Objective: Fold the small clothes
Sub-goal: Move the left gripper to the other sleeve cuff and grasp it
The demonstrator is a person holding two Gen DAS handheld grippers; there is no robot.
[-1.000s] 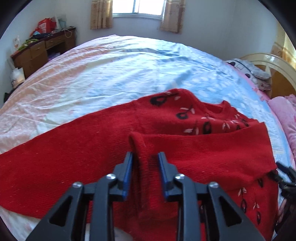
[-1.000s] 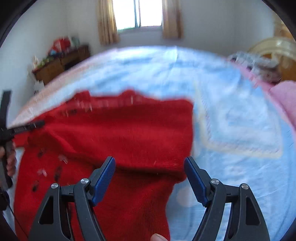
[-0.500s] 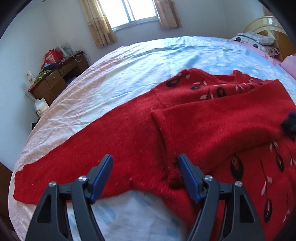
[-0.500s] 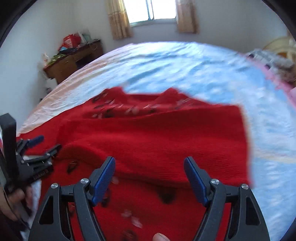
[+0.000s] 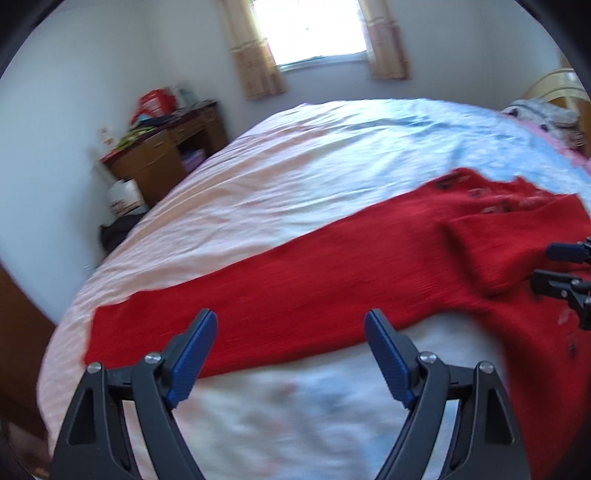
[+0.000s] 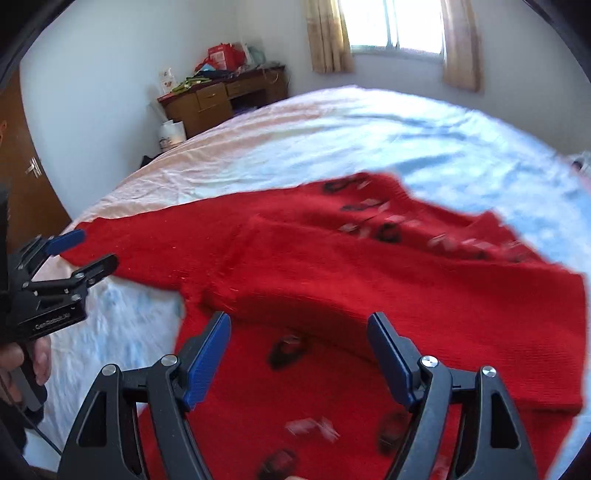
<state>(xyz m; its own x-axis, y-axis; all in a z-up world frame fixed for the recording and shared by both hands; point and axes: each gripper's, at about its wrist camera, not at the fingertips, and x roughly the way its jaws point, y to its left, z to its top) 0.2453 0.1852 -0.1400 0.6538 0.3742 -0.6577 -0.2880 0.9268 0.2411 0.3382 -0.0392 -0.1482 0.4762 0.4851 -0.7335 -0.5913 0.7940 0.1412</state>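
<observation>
A red knitted sweater (image 6: 369, 280) with dark leaf motifs lies flat on the bed, one sleeve folded across its body. Its other sleeve (image 5: 295, 291) stretches out to the left over the sheet. My left gripper (image 5: 291, 350) hovers above that outstretched sleeve near its lower edge; its jaws are opening and hold nothing. It also shows at the left edge of the right wrist view as the left gripper (image 6: 88, 251). My right gripper (image 6: 299, 350) stands open above the sweater's body, nothing between its fingers, and its tips show as the right gripper (image 5: 557, 266).
The bed sheet (image 5: 295, 177) is pale pink and blue and spreads wide behind the sweater. A wooden desk (image 6: 221, 99) piled with items stands by the far wall under a curtained window (image 5: 314, 33). Pillows (image 5: 539, 114) lie at the right.
My left gripper let go of the folded sleeve, opened wide and swung left over the outstretched sleeve. My right gripper, still open, swept left across the sweater's body.
</observation>
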